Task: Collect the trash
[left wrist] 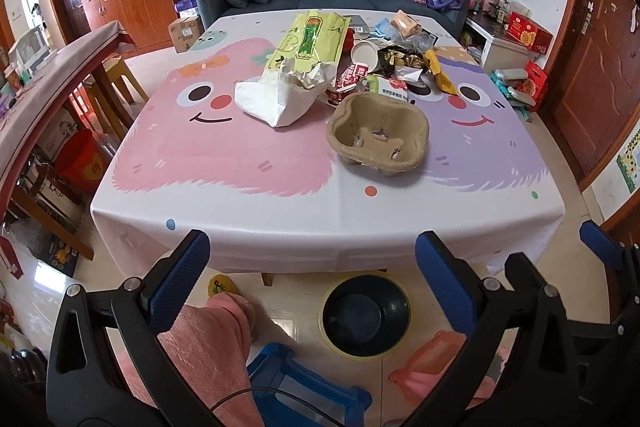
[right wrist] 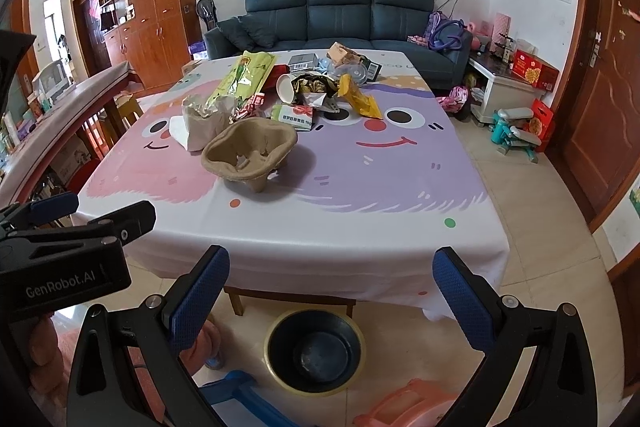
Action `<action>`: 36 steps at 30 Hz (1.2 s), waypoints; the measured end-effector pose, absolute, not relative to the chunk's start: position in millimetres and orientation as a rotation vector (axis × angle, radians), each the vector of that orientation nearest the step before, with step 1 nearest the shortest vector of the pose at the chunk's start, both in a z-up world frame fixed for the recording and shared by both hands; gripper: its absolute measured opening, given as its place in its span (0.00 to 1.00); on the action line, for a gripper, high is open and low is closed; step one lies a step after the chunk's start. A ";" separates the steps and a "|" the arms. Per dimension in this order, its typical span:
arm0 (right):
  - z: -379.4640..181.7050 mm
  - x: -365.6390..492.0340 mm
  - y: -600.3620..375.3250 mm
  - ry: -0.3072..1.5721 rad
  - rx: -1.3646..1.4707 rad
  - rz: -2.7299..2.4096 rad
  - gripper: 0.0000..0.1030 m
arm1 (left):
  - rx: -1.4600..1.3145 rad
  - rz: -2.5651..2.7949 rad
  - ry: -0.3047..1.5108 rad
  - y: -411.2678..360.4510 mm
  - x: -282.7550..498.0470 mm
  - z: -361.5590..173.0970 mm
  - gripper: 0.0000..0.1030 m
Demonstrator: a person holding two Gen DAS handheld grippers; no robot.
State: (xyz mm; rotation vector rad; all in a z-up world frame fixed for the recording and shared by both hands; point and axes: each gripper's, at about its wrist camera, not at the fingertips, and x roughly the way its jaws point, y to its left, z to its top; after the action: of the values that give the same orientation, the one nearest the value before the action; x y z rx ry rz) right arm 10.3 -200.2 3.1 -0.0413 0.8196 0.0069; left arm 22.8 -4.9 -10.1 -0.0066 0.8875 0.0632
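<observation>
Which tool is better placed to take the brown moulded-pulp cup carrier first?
Probably the left tool: the brown moulded-pulp cup carrier lies almost straight ahead of it, while it sits left of the right tool.

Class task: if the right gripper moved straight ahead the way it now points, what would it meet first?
Probably the cup carrier: the open right gripper points over the table edge toward it. Depth is uncertain.

Your tablecloth (left wrist: pixel 248 211) is white, printed with a fuzzy pink smiling face and a lilac one, plus scattered coloured dots. You see a tan cardboard cup tray (left wrist: pixel 378 133), a white paper bag (left wrist: pixel 276 103), and a yellow-green wrapper (left wrist: pixel 310 41). Your left gripper (left wrist: pixel 312 279) and right gripper (right wrist: pixel 330 297) carry blue dimpled pads on black frames. The bin (right wrist: pixel 314 351) is black, yellow-rimmed.
</observation>
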 end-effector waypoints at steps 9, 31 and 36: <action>1.1 11.0 -204.0 0.818 -0.022 -0.008 1.00 | -0.003 0.062 0.894 -3.5 22.5 -11.0 0.99; 6.2 22.4 -203.9 0.807 0.012 -0.002 1.00 | -0.013 0.051 0.891 5.1 25.0 -13.8 0.98; 11.0 39.9 -202.4 0.795 0.050 -0.018 1.00 | -0.023 0.042 0.862 16.2 34.3 -6.3 0.98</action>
State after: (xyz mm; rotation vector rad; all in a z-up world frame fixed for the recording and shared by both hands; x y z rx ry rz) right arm 39.9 -202.4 11.0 0.0501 0.7952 -0.0182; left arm 34.3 16.2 -6.3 -0.0229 0.8625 0.0417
